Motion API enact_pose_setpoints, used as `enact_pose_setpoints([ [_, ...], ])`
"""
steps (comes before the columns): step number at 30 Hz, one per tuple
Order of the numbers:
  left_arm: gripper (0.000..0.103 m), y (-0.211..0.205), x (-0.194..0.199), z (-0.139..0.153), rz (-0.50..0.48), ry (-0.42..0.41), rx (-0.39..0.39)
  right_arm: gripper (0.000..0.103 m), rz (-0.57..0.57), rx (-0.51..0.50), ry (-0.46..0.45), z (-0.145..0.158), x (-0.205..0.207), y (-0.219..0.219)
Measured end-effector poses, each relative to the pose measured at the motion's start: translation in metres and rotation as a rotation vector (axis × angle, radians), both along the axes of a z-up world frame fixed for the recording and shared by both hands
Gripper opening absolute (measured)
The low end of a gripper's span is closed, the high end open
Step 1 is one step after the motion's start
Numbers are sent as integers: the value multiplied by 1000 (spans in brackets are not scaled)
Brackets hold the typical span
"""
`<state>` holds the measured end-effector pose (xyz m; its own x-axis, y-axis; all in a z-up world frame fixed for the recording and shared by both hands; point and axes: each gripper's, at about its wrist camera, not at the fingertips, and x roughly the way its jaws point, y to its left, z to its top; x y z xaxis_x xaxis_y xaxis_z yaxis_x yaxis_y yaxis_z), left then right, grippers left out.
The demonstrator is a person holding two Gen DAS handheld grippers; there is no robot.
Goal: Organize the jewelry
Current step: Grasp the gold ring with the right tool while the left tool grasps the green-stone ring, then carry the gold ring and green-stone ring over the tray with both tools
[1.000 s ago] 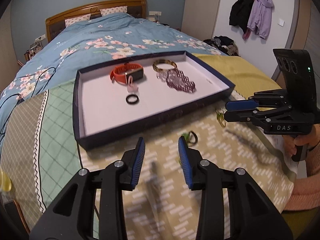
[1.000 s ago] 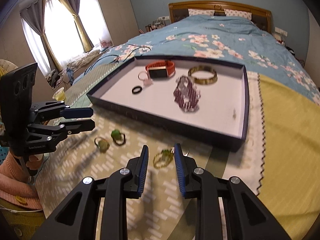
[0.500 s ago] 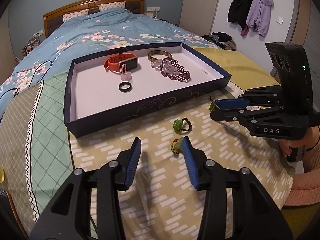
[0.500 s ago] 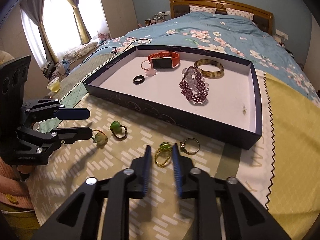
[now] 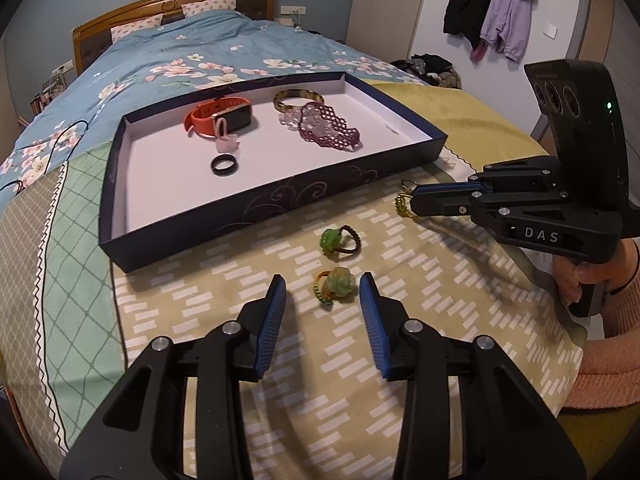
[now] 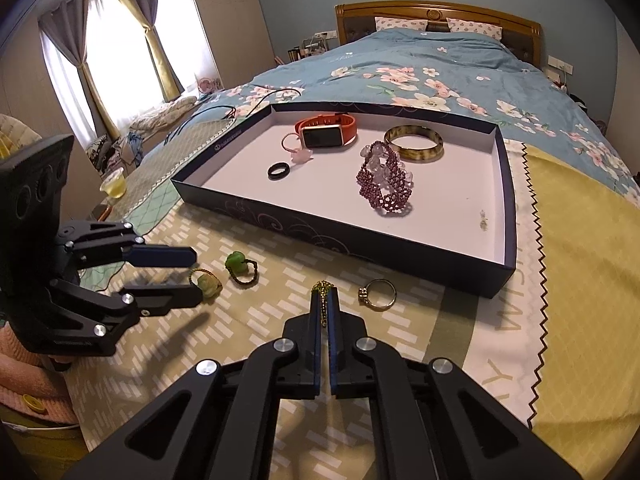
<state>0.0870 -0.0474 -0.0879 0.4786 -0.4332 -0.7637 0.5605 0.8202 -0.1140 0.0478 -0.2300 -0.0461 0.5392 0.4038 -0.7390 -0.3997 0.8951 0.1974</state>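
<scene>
Right gripper (image 6: 325, 308) pinches the gold ring (image 6: 322, 289) for the tray (image 6: 505, 196); left gripper (image 5: 322, 300), jaws just narrowing, straddles the pale-green ring (image 5: 335, 284) untouched.

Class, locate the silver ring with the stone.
In the right wrist view, the silver ring lies on the patterned cloth, just right of the right gripper, near the tray.

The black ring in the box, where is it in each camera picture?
Left wrist view: the black ring lies left of centre on the white floor of the box, just below the orange watch.
Right wrist view: the black ring is in the upper middle, near the box's left front wall, down-left of the orange watch.
Shared landmark: the orange watch.
</scene>
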Motion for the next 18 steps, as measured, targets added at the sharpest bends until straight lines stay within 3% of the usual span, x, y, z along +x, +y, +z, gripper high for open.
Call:
enact_pose_setpoints([
  [4,34,-5,0,-3,-14,13,5,2,0,13,3,0,0,-1],
  [12,21,-6,3,-3,-6,17,-1,2,-9,40,20,-2,2,-5],
  [18,20,-6,3,-4,-9,21,-4,16,0,28,39,-5,9,1],
])
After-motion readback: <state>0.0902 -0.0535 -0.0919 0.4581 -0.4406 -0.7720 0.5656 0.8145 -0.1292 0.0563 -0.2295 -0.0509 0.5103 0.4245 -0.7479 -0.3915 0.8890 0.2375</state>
